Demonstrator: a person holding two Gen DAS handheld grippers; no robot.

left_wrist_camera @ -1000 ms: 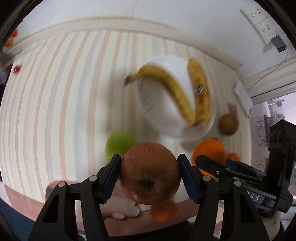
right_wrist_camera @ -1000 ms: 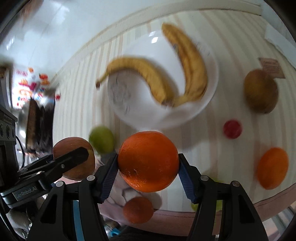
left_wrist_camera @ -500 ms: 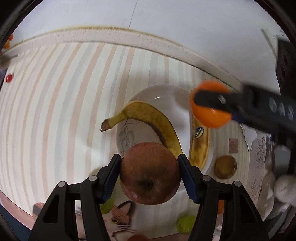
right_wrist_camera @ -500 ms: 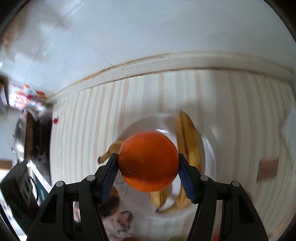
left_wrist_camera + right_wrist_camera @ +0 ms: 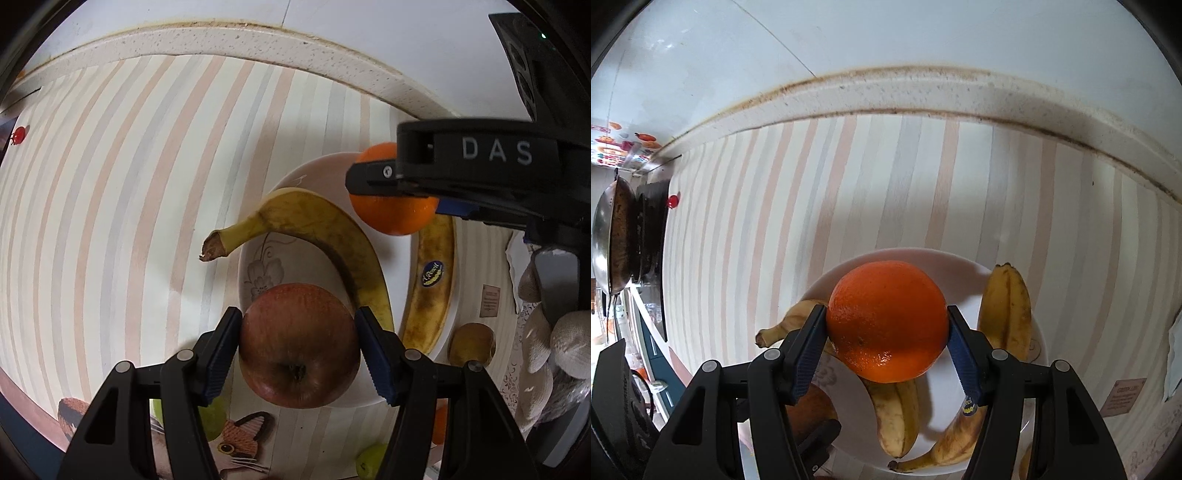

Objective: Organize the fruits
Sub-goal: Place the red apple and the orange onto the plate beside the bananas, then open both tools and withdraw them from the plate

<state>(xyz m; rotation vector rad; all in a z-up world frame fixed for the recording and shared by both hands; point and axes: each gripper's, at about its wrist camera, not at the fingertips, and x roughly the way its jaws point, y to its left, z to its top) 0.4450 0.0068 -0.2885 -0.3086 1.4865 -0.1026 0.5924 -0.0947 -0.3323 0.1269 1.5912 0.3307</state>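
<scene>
My left gripper [image 5: 299, 345] is shut on a red apple [image 5: 299, 343], held over the near edge of a white bowl [image 5: 317, 173]. Two bananas lie in the bowl: one curved banana [image 5: 314, 225] and a second banana [image 5: 432, 280] with a blue sticker. My right gripper [image 5: 886, 341] is shut on an orange [image 5: 886, 321] above the same white bowl [image 5: 960, 269]. In the left wrist view the right gripper's black body covers part of the orange [image 5: 395, 216]. The apple [image 5: 812, 410] shows partly at the lower left of the right wrist view.
A striped cloth [image 5: 129, 184] covers the counter up to a speckled back edge [image 5: 258, 48]. A kiwi [image 5: 471, 341], green fruits [image 5: 371, 461] and a small red fruit [image 5: 18, 134] lie around. A gloved hand [image 5: 554, 343] is at right. A wok [image 5: 613, 236] sits far left.
Both grippers have come in over the bowl with their fruit. The right gripper with the orange crossed from beside the bowl to above it; the left one sank closer.
</scene>
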